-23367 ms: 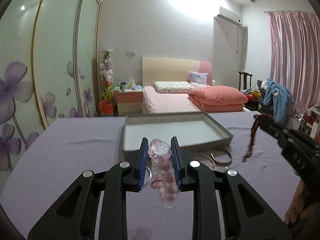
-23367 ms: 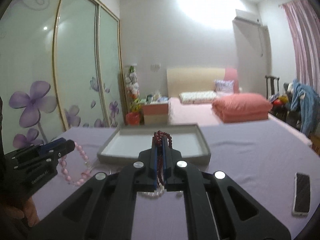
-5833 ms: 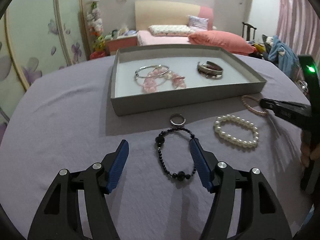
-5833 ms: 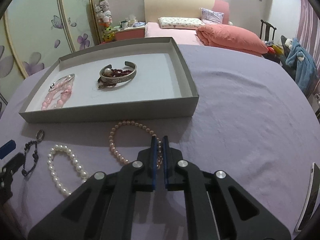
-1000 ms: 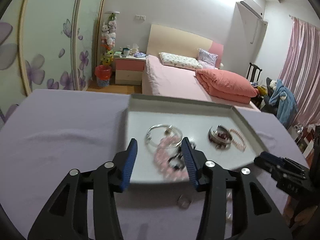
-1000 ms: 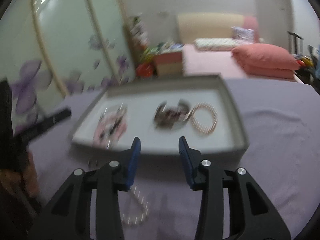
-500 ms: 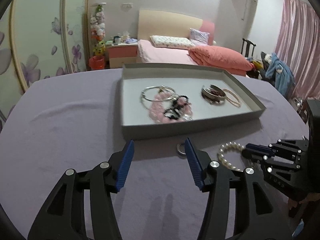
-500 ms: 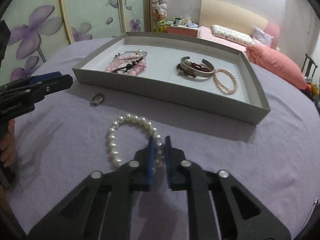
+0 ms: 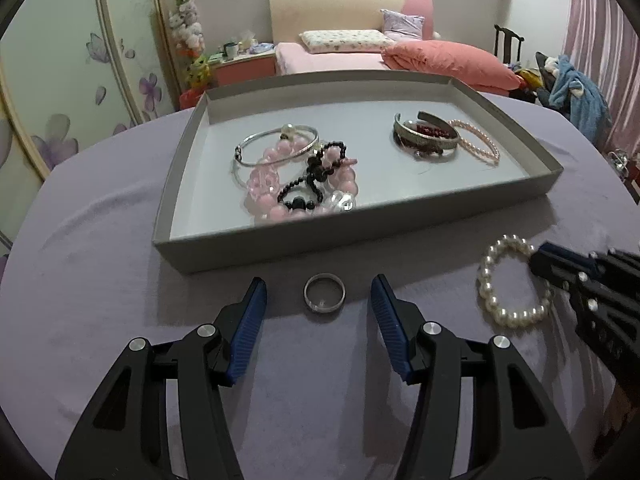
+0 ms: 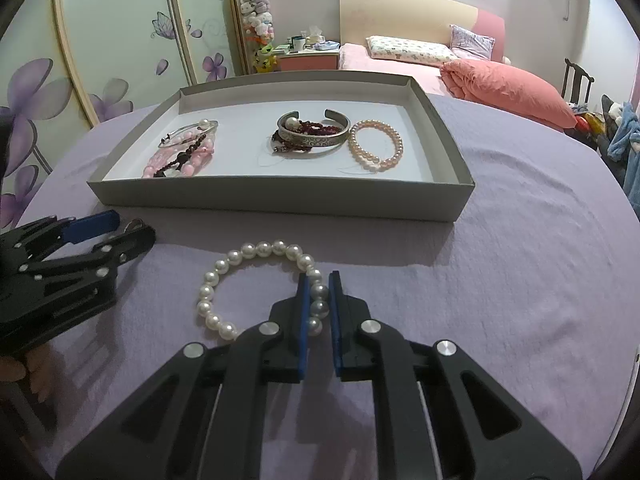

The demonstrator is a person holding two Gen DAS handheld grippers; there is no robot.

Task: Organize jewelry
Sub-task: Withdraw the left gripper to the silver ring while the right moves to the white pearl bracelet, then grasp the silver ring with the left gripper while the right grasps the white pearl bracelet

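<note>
A grey tray point(image 9: 182, 184) point(image 10: 256, 202) on the purple cloth holds a silver bangle, pink bead bracelets, a black bead bracelet point(image 9: 316, 176), a silver cuff point(image 10: 314, 134) and a pink pearl bracelet point(image 10: 376, 144). A silver ring point(image 9: 324, 293) lies on the cloth in front of the tray. My left gripper point(image 9: 319, 292) is open with the ring between its fingers. A white pearl bracelet point(image 10: 256, 284) point(image 9: 510, 280) lies to the right. My right gripper point(image 10: 319, 292) is shut on its right side, low on the cloth.
The purple cloth point(image 10: 520, 260) covers a round table. A bed with pink bedding point(image 9: 420, 56) and a nightstand stand beyond. A phone edge point(image 10: 636, 364) shows at the far right of the right wrist view.
My left gripper has moved forward and down so the ring lies between its fingers. My right gripper has stayed closed on the white pearl bracelet.
</note>
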